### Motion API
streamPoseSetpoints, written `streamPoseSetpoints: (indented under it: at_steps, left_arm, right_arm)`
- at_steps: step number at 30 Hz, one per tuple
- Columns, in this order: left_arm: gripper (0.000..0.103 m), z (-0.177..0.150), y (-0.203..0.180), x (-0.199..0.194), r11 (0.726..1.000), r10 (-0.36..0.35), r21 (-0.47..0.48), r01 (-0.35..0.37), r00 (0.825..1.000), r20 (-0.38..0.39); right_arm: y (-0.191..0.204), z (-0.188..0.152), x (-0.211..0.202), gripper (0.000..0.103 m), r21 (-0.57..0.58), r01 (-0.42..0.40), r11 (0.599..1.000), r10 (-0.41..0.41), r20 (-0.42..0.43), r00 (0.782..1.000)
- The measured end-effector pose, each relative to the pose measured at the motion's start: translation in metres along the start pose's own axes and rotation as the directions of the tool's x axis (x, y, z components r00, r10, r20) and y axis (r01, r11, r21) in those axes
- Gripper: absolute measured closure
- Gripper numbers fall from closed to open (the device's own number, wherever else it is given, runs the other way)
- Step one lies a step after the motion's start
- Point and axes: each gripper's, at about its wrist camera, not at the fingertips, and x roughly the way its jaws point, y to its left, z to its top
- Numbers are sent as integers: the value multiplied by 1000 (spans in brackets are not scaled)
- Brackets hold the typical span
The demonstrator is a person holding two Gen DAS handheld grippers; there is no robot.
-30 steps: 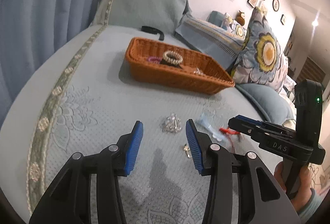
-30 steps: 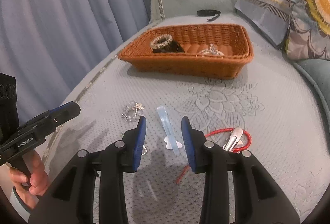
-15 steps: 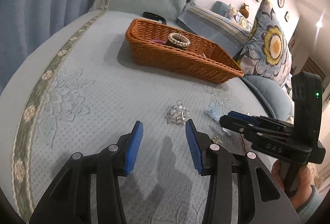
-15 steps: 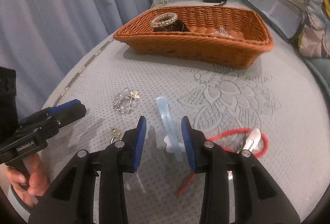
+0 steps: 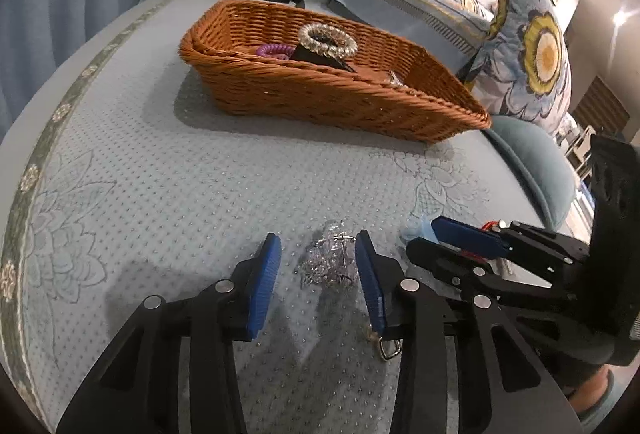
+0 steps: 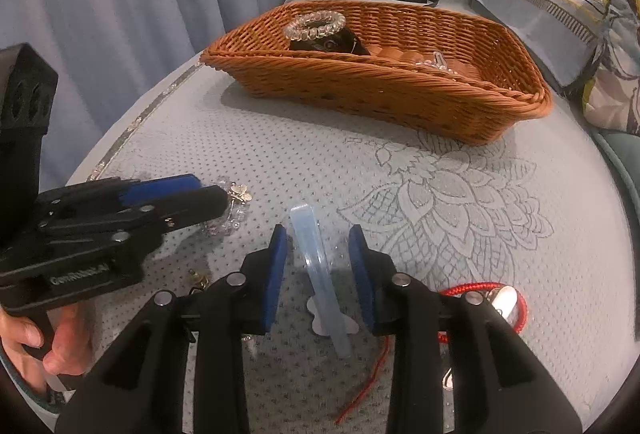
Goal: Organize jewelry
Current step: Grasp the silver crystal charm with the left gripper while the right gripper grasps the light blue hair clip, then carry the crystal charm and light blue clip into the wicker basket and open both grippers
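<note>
Both tongs low over the bed (image 5: pixel 160 194), both spread apart, nothing held.

Left tongs (image 5: pixel 316 266) straddle the sparkly crystal bracelet (image 5: pixel 330 264), a small bunched heap with no clear long axis. It lies between the blue pads, slightly nearer the right-hand pad (image 5: pixel 366 274). Whether the tips touch the bedspread I cannot tell.

Right tongs (image 6: pixel 318 266) straddle the pale blue hair clip (image 6: pixel 320 274). Its long axis runs near-to-far, roughly in line with the tongs and tilted a little to the left at the far end, so the pads would close across its narrow width. Clip sits about centred in the gap, its near end reaching back under the tongs.

Each hand is nearest its own item, so it looks like two grasps ready at once; a squeeze is likely next.

Other loose bits on the bed: red cord (image 6: pixel 480 288) with a silver clip (image 6: pixel 500 300) right of the right tongs, and a small gold piece (image 6: pixel 200 276) near the left tongs.

Wicker basket (image 6: pixel 400 102) sits well beyond, far side, already holding a bead bracelet (image 6: pixel 314 24), a purple coil tie (image 5: pixel 274 50) and a dark item.
</note>
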Motion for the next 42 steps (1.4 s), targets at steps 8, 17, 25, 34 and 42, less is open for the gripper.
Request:
streamPoseSetpoints:
  at_steps: [8, 17, 25, 34, 42]
  left_arm:
    - [88, -5, -6, 2, 999, 32, 32, -33, 999, 11]
    - [96, -12, 1, -20, 998, -59, 16, 57, 992, 109]
    - [96, -12, 19, -35, 977, -194, -52, 208, 962, 190]
    - [96, -12, 22, -42, 962, -235, -84, 259, 945, 227]
    - [96, 25, -1, -65, 970, -234, 2, 244, 930, 283]
  right_arm:
    - [3, -3, 1, 93, -16, 27, 999, -27, 8, 1000]
    - [0, -8, -18, 93, 2, 0, 1000, 0, 104, 995]
    - [0, -9, -31, 93, 2, 3, 1000, -4, 170, 985]
    - [-5, -10, -40, 93, 17, -7, 1000, 3, 208, 978]
    - [-19, 6, -54, 93, 72, -73, 995, 55, 232, 971]
